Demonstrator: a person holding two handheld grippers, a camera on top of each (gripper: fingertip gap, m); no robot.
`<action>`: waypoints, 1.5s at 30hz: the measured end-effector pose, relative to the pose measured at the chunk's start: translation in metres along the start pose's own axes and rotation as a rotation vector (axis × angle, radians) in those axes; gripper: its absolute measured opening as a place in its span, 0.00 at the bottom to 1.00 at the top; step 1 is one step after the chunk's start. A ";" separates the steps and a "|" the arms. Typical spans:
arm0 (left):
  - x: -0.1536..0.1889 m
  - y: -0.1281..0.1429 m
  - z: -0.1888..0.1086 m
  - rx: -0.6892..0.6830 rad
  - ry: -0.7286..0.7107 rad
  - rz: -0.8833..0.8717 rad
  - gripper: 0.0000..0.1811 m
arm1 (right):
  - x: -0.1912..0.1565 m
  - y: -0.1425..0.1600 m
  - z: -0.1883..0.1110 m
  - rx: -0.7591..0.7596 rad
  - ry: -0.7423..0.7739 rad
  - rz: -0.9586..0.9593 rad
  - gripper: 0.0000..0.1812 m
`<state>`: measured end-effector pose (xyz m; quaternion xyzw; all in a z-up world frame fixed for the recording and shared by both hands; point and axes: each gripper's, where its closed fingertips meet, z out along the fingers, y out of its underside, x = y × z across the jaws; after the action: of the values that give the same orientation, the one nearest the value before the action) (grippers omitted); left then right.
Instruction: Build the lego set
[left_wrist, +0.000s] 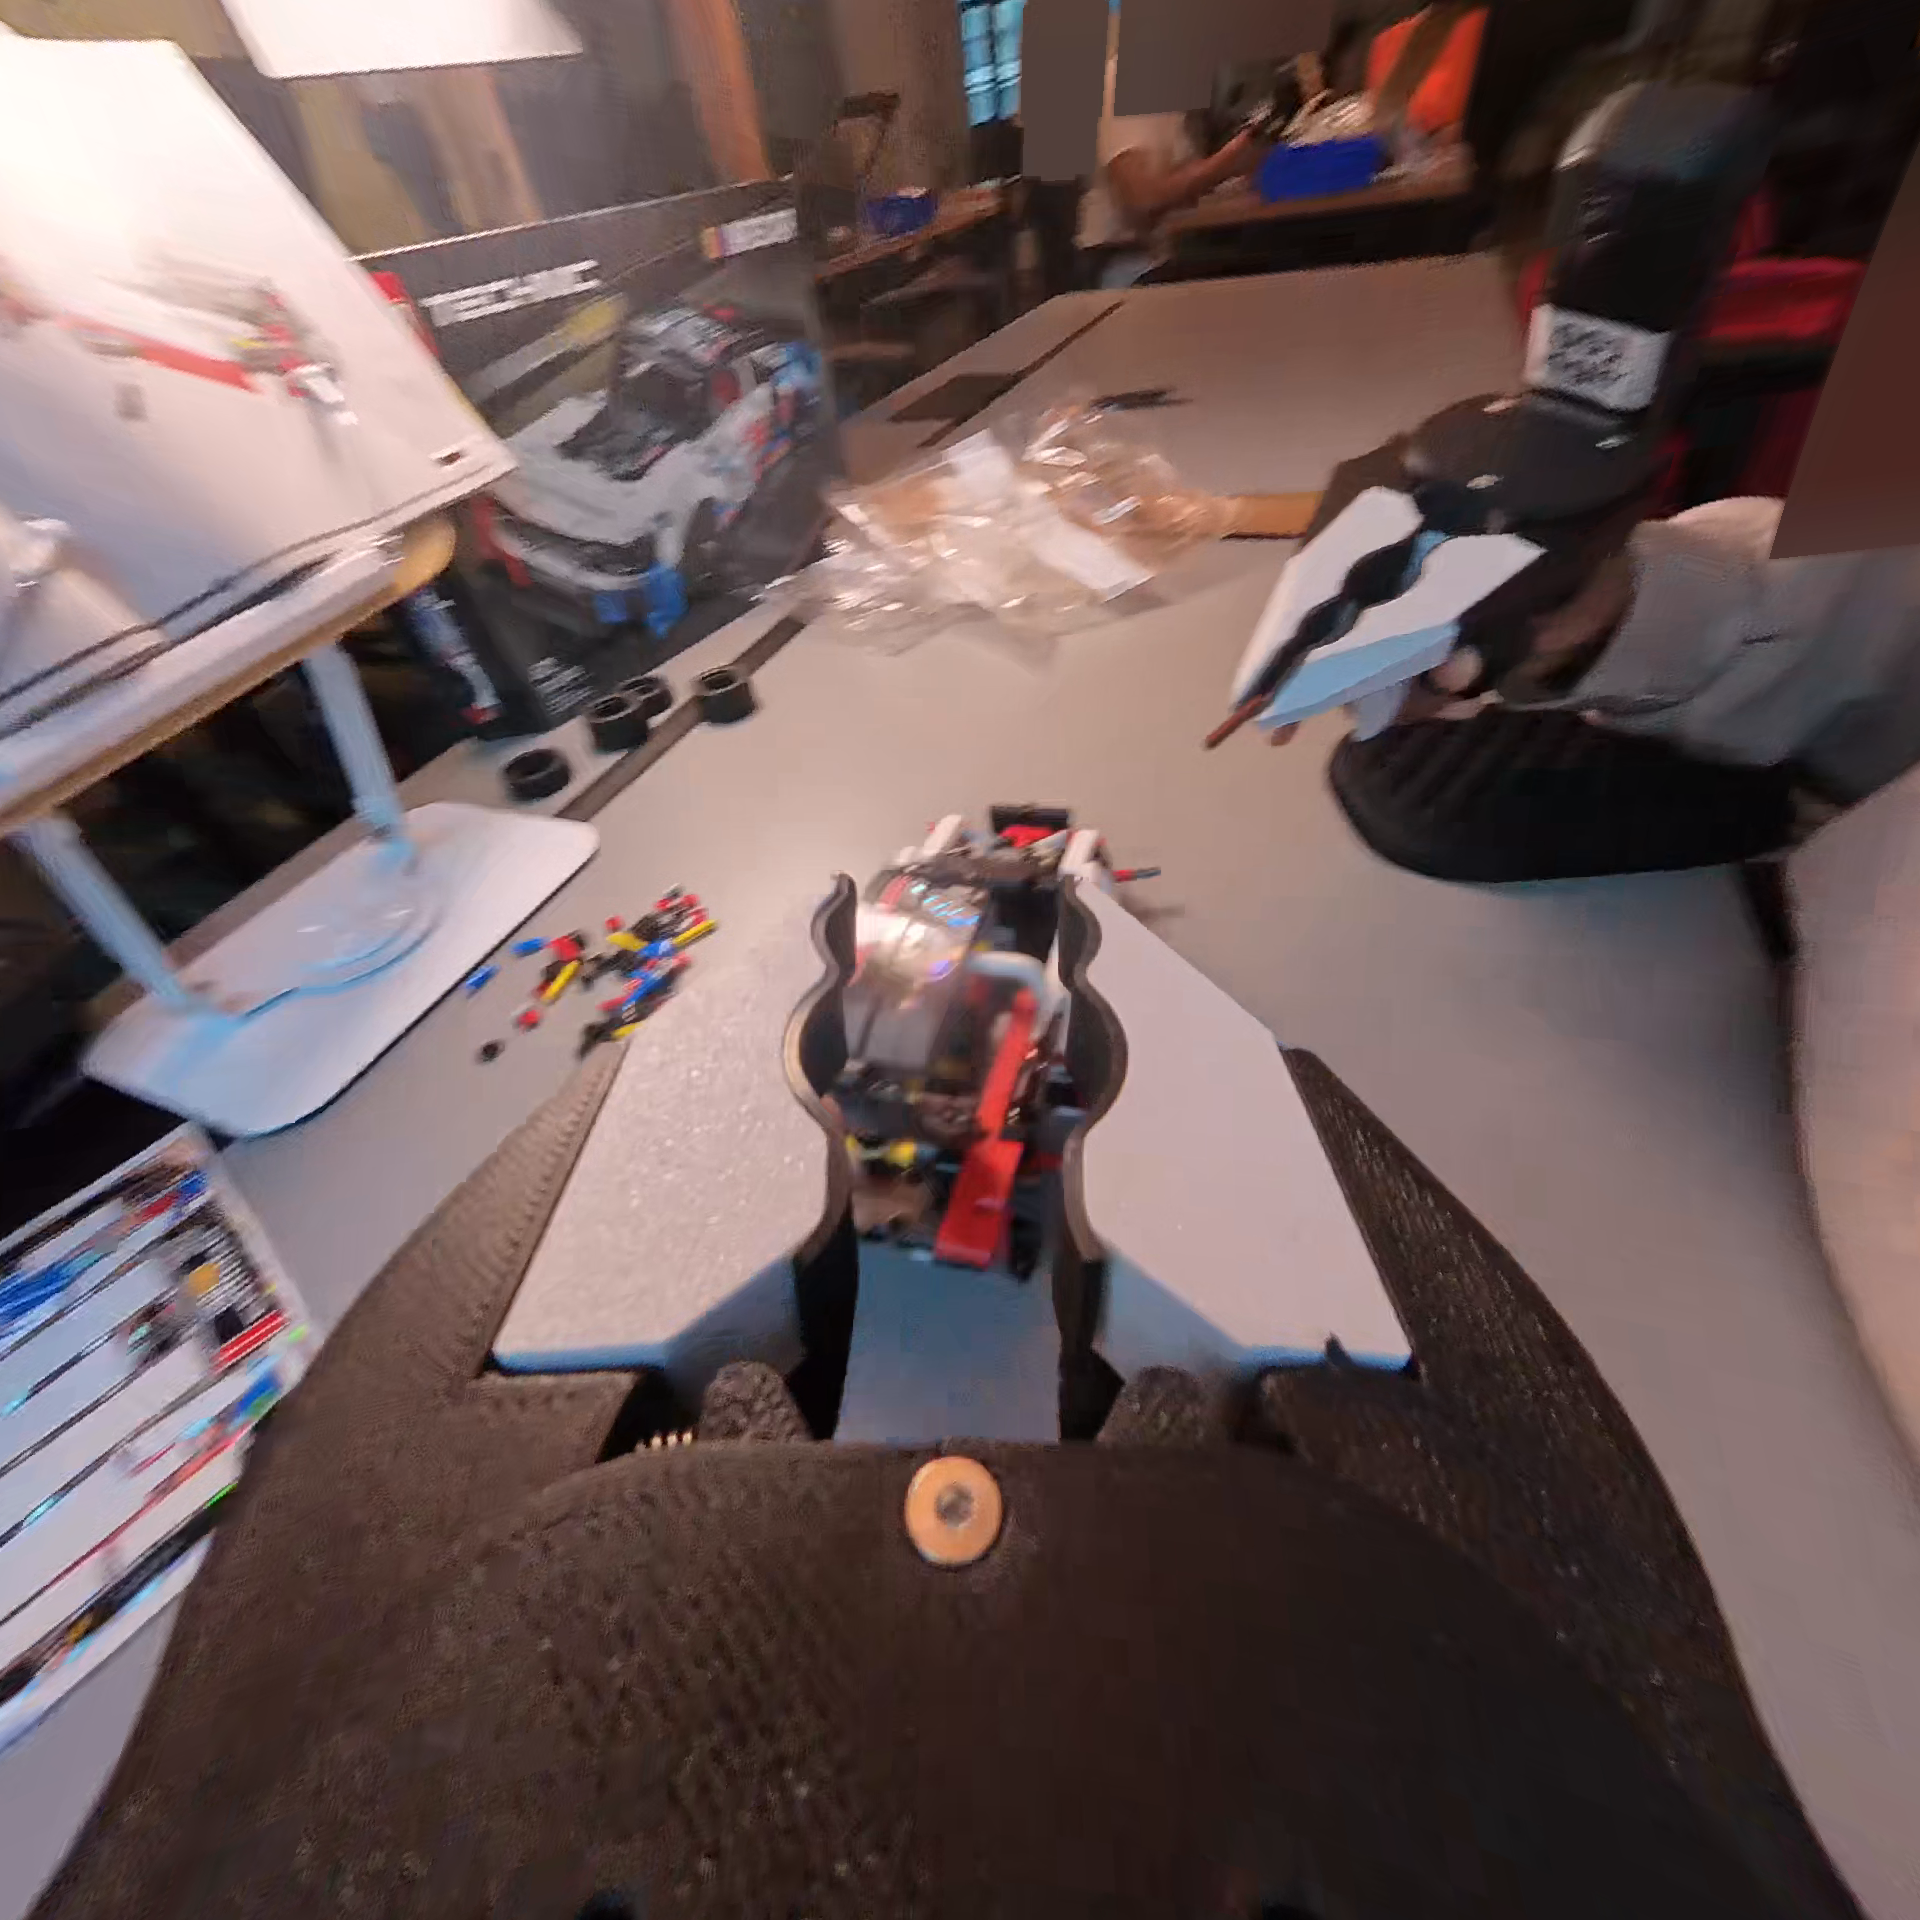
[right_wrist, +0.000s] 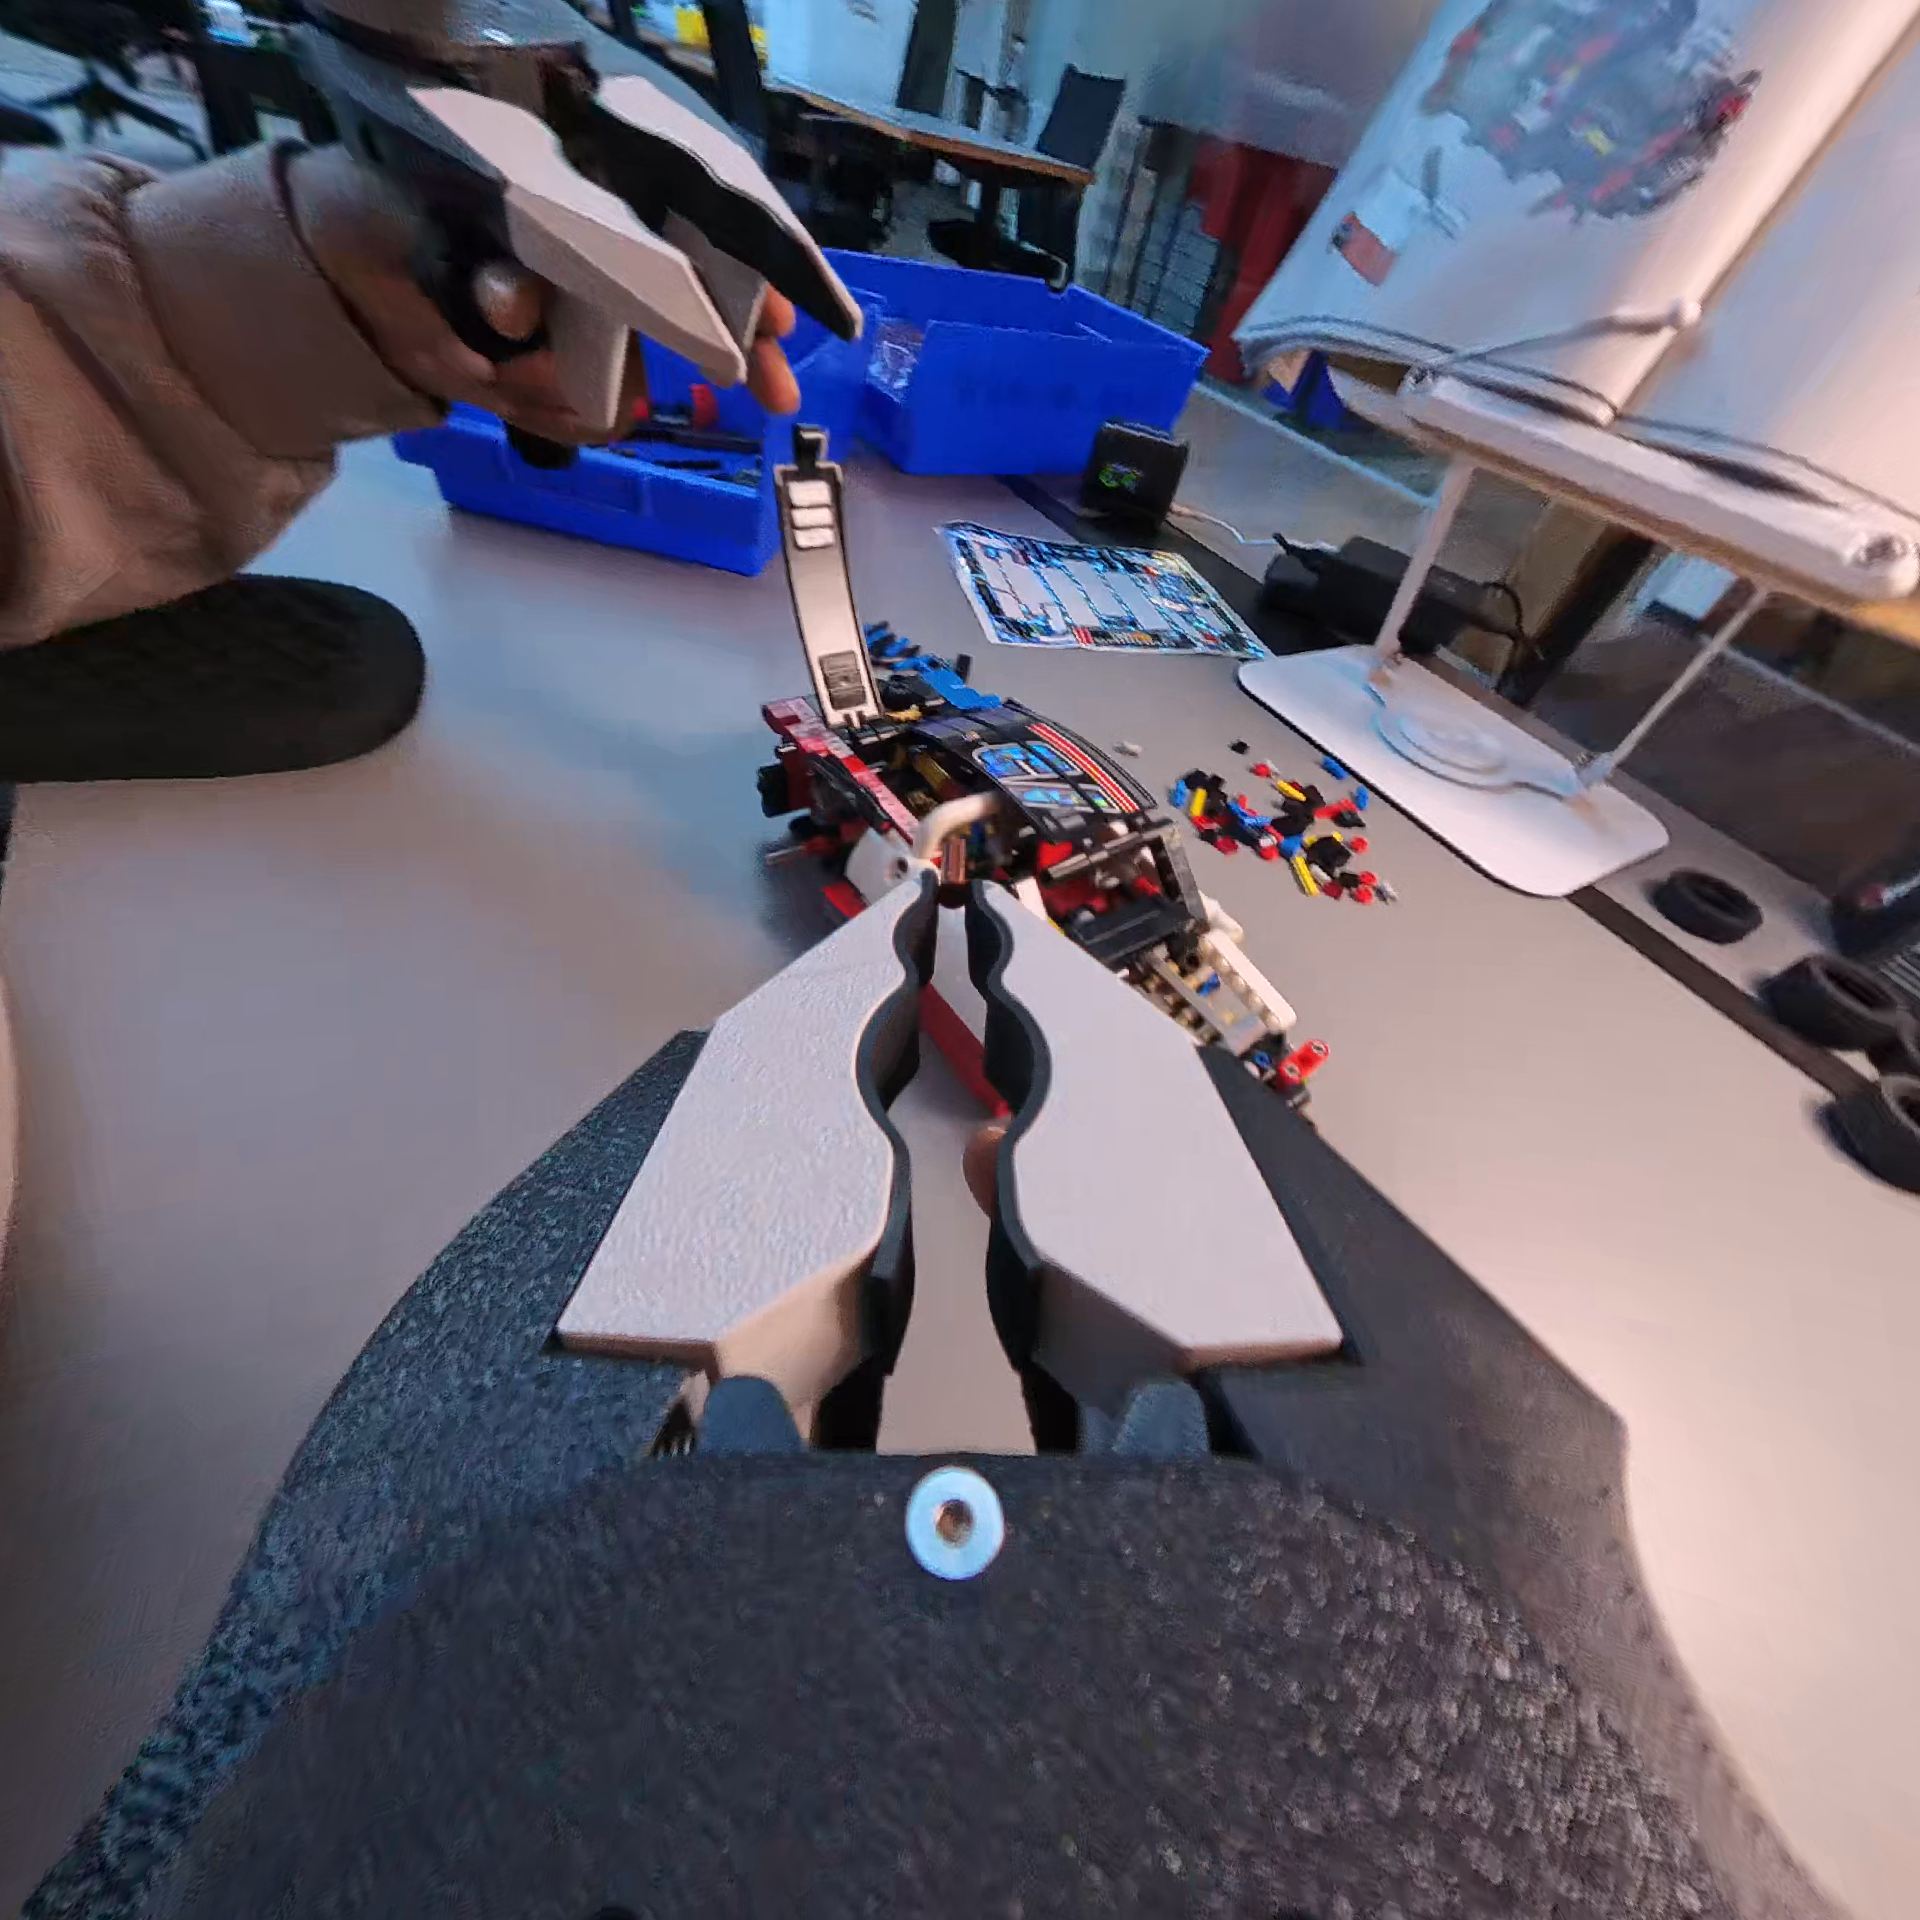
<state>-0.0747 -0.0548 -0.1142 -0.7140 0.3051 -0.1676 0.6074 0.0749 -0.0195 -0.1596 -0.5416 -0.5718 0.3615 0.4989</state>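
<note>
- The right gripper (right_wrist: 951, 899) has its two fingers drawn narrow, and a small brown pin (right_wrist: 954, 858) is pinched at the tips, just above the near side of the lego car (right_wrist: 997, 800).
- The left gripper (left_wrist: 956, 914) is wide apart; the lego car shows between its fingers, but I cannot tell whether they touch it. In the right wrist view this gripper (right_wrist: 800, 348) is up in the air, behind and above the car, with nothing between its fingers.
- The lego car lies on the grey table (right_wrist: 520, 935). One long black strip (right_wrist: 821, 582) stands upright from the car's far end.
- A heap of loose small pieces (right_wrist: 1283, 821), red, blue, yellow and black, lies just beside the car.
- Beyond the heap is the white base of a stand (right_wrist: 1455, 769) that carries the open instruction book (right_wrist: 1558, 156).
- Black tyres (right_wrist: 1829, 997) lie near the stand's base.
- Behind the car lie a sticker sheet (right_wrist: 1101, 592) and blue bins (right_wrist: 1018, 374).
- The set's box (left_wrist: 644, 436) stands beside the stand, with clear plastic bags (left_wrist: 997, 520) near it.
</note>
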 end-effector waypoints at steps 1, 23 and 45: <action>-0.013 0.008 -0.007 -0.021 -0.057 0.003 0.21 | 0.005 0.007 0.001 -0.003 0.026 0.025 0.01; 0.015 0.066 0.080 -0.296 0.063 0.252 0.04 | 0.020 0.027 0.000 0.038 0.089 0.119 0.01; 0.021 0.054 0.053 -0.281 0.257 0.107 0.13 | 0.128 0.069 0.003 -0.112 0.203 0.197 0.01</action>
<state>-0.0394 -0.0322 -0.1806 -0.7471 0.4383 -0.1806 0.4658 0.1005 0.1165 -0.2033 -0.6559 -0.4816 0.3199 0.4853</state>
